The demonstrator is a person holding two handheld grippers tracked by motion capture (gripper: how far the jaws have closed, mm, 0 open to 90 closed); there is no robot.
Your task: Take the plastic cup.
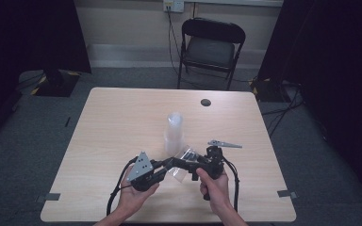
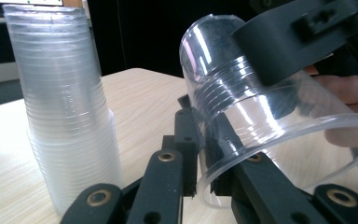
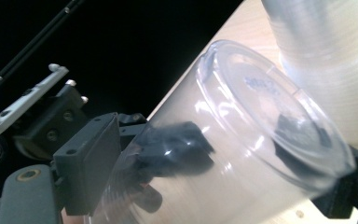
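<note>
Left gripper (image 2: 205,158) pinches the clear cup's (image 2: 261,116) rim; right gripper (image 3: 214,177) spreads wide around it, contact blurry, stack (image 2: 65,107) behind.

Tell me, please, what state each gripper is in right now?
Left gripper: shut on the cup wall.
Right gripper: open, jaws around the cup.
</note>
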